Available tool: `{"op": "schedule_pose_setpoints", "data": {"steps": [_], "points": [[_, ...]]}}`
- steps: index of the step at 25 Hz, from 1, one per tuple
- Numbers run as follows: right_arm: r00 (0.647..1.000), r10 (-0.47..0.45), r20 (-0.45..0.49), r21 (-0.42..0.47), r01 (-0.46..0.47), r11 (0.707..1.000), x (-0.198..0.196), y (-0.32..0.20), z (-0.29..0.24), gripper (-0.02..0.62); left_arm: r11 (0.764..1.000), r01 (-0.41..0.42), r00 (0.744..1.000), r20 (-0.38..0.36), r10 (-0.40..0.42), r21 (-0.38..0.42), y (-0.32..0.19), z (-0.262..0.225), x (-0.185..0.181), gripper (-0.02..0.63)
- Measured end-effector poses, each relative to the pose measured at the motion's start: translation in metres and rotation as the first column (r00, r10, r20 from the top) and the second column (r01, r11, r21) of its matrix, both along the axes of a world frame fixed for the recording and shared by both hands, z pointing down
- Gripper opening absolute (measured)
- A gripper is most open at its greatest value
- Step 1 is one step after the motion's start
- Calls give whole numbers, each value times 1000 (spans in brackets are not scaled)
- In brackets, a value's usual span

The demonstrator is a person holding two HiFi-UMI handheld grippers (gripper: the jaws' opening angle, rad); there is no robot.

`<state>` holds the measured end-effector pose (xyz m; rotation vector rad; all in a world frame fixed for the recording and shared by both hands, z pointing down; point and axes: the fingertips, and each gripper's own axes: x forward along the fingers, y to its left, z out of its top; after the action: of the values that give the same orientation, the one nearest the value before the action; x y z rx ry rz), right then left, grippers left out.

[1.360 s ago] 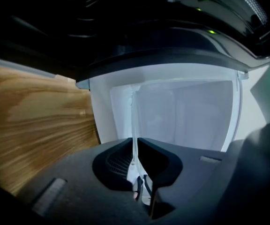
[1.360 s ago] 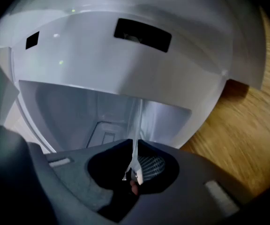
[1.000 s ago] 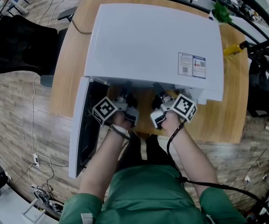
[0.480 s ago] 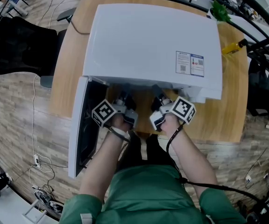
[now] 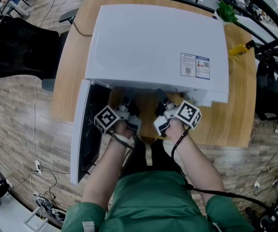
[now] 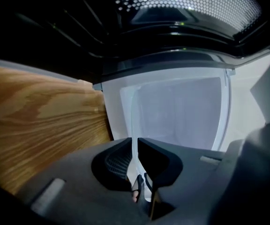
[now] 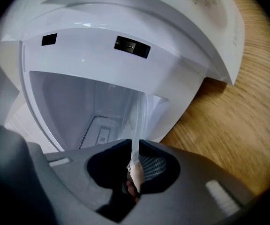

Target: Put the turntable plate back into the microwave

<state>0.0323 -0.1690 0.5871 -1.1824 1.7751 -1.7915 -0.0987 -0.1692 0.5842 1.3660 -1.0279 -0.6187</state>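
A big white microwave (image 5: 153, 42) sits on a wooden table (image 5: 230, 120). Its door (image 5: 83, 134) hangs open on the left side. A person in a green top stands in front of it and holds one claw in each hand.

The left claw (image 5: 128, 106) and the right claw (image 5: 164, 105) both point into the open front of the microwave, side by side and a little apart.

In the left gripper view, the left claw (image 6: 135, 146) is closed tight on the thin edge of the glass turntable plate (image 6: 177, 111). The plate is clear, and it reaches from the claw into the white inside of the microwave.

In the right gripper view, the right claw (image 7: 135, 146) is pinched on the edge of the same glass plate (image 7: 138, 116). Beyond it you can see the white box inside the microwave.

So the plate is held by both claws at the mouth of the microwave. I cannot tell if it is touching the floor inside.

On top of the microwave there is a small sticker (image 5: 195, 65). A black chair (image 5: 18, 42) stands on the floor beyond the table's left end.
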Motion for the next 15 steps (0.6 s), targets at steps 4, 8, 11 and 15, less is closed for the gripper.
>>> {"op": "schedule_pose_setpoints", "data": {"steps": [4, 8, 11, 15], "points": [[1000, 2, 11, -6, -2, 1000, -2, 0, 1, 36, 1000, 5, 1000, -2, -5, -1, -1, 0, -1, 40], [1000, 14, 22, -14, -13, 1000, 0, -2, 1, 25, 1000, -2, 1000, 11, 2, -10, -1, 0, 0, 31], [999, 29, 30, -6, -29, 1000, 2, -5, -2, 23, 1000, -6, 1000, 10, 6, -1, -2, -2, 2, 31], [998, 57, 23, 4, -57, 998, 7, -16, -7, 23, 1000, -12, 1000, 10, 11, 12, -11, -6, 6, 31]]}}
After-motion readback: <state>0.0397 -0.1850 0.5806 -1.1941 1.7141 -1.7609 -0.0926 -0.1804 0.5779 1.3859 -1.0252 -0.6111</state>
